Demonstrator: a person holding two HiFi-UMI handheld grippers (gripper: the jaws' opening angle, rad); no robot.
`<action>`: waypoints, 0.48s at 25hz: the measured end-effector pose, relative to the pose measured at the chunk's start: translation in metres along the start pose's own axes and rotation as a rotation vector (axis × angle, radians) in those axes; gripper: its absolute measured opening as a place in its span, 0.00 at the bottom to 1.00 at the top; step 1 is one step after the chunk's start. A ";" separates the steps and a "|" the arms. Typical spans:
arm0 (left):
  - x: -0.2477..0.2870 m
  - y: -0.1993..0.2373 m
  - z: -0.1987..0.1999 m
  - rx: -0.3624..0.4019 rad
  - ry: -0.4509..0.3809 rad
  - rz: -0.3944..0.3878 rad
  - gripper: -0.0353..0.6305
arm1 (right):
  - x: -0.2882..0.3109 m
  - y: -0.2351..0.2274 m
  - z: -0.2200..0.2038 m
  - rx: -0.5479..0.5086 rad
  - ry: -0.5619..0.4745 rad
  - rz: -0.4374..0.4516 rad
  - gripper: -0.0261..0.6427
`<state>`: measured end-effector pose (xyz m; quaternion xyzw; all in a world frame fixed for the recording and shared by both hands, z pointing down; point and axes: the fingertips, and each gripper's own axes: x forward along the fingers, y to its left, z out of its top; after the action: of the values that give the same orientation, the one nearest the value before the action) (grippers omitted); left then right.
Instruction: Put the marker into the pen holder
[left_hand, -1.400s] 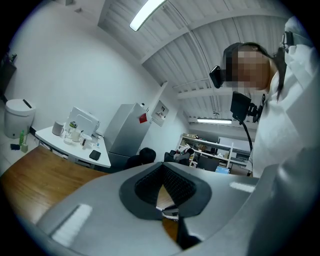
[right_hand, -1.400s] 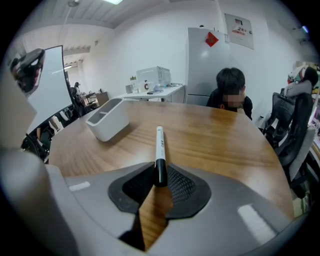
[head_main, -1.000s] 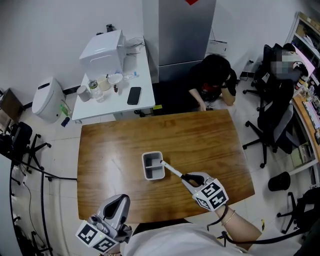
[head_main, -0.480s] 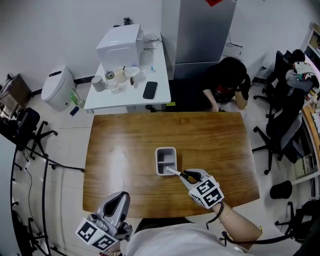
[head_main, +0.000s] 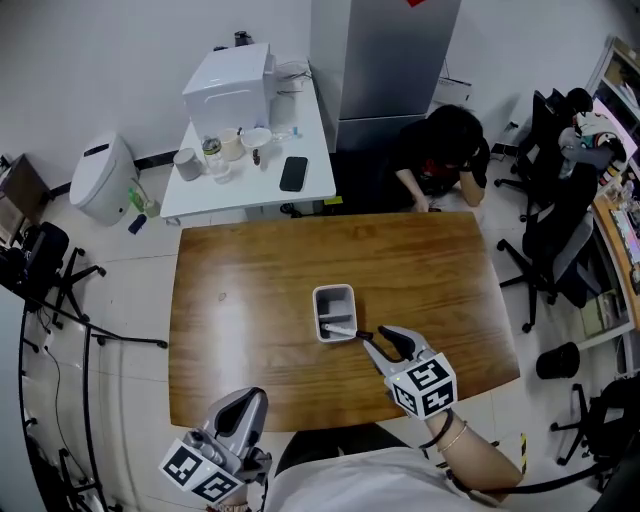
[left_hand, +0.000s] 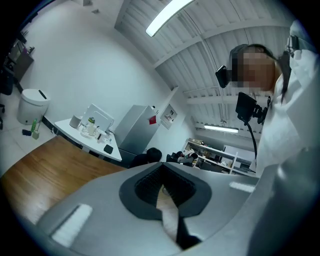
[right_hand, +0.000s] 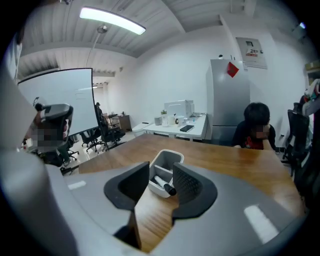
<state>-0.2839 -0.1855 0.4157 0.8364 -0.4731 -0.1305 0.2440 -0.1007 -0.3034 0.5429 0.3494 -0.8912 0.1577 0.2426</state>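
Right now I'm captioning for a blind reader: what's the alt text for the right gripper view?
The right gripper, its jaws just opened and holding nothing, looks between them at a grey pen holder on a wooden table. A white marker with a black cap lies in the holder's nearer compartment.

A brown wooden table (head_main: 250, 300) with rounded corners stands in the middle of the room. Its top is glossy, with a pale sheen of light toward 9 o'clock from the centre. Directly on it, close to the centre, rests a small light-grey pen holder (head_main: 317, 312). It is a rectangular tray split into compartments, its long sides running from 12 to 6 o'clock.
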 end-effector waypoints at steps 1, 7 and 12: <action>0.000 0.003 0.001 0.003 0.009 -0.008 0.04 | -0.008 0.002 0.002 0.015 -0.016 -0.011 0.25; 0.000 0.015 0.015 0.072 0.011 -0.007 0.04 | -0.066 0.009 0.008 0.056 -0.133 -0.042 0.20; -0.015 -0.014 0.005 0.076 -0.003 -0.037 0.04 | -0.107 0.020 -0.002 0.094 -0.179 -0.061 0.18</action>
<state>-0.2843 -0.1678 0.4038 0.8535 -0.4624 -0.1181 0.2091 -0.0454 -0.2302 0.4840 0.4001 -0.8898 0.1599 0.1504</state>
